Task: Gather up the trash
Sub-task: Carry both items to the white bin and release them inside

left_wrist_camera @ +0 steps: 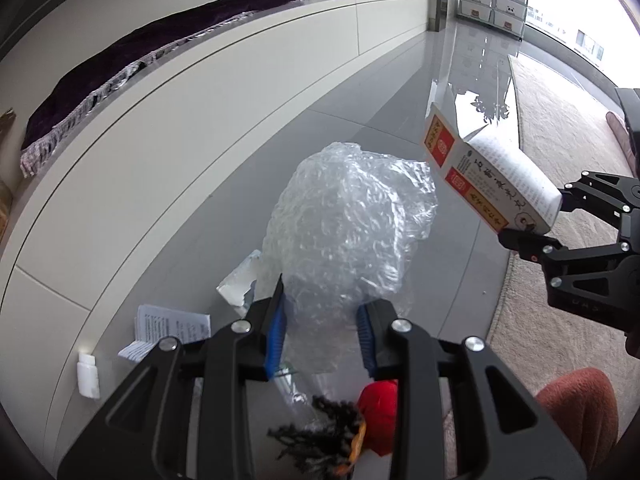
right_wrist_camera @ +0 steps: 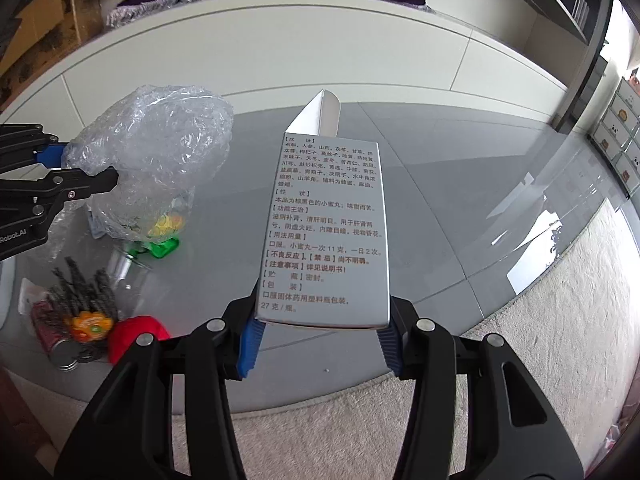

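My left gripper (left_wrist_camera: 322, 312) is shut on a crumpled bundle of clear bubble wrap (left_wrist_camera: 344, 220), its blue pads (left_wrist_camera: 276, 336) pressing the lower part, and holds it above the grey floor. In the right wrist view the left gripper (right_wrist_camera: 84, 164) comes in from the left edge with the bubble wrap (right_wrist_camera: 160, 140). My right gripper (right_wrist_camera: 322, 320) is shut on a white medicine box (right_wrist_camera: 328, 220) printed with text, its top flap open. The left wrist view shows that box (left_wrist_camera: 492, 176) tilted at the right, held by the right gripper (left_wrist_camera: 536, 216).
On the glossy floor lie a folded leaflet (left_wrist_camera: 172, 324), torn white paper (left_wrist_camera: 240, 284), a red cap (right_wrist_camera: 136, 336), a dark bristly bundle (right_wrist_camera: 84, 296), a can (right_wrist_camera: 60, 344), a clear cup (right_wrist_camera: 128, 276) and a green item (right_wrist_camera: 164, 246). A beige rug (right_wrist_camera: 520, 320) is near; a white bench (right_wrist_camera: 280, 72) behind.
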The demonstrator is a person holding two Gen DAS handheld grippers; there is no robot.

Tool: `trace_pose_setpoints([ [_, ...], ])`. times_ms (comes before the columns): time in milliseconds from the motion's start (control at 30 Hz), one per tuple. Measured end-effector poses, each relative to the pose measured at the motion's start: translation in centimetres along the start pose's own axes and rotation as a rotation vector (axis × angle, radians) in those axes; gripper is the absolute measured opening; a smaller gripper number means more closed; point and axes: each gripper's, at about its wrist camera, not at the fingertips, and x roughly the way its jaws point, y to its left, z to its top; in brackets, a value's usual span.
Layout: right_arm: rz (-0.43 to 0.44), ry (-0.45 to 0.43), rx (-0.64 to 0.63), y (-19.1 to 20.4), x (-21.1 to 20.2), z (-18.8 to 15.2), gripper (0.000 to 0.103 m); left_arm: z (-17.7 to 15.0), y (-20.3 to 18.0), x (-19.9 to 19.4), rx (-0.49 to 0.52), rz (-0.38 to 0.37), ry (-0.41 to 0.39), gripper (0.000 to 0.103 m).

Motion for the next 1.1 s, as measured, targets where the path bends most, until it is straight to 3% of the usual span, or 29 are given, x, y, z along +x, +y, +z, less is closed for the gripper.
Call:
trace_pose_setpoints([
  [333, 0.091, -0.072, -0.121, 6.6, -12.4, 2.2, 0.047, -5.0, 5.9, -13.7, -0.124, 0.036, -0.033, 0.031],
  [467, 0.114, -0.104, -0.193, 10.2, -16.4, 2.7, 0.047, -7.7, 8.7, -19.6, -0.173, 0.088, -0.059, 0.031],
  [767, 0.267, -0.183, -0.358, 23.7, -23.1, 3.3, 0.047, -16.4, 16.1, -31.6, -0.288, 0.270, -0.093, 0.031],
  [1100, 0.426, -0.208, -0.461, 36.9, -26.7, 4.0, 0.047, -25.9, 23.9, -38.9, -0.375, 0.385, -0.052, 0.032],
])
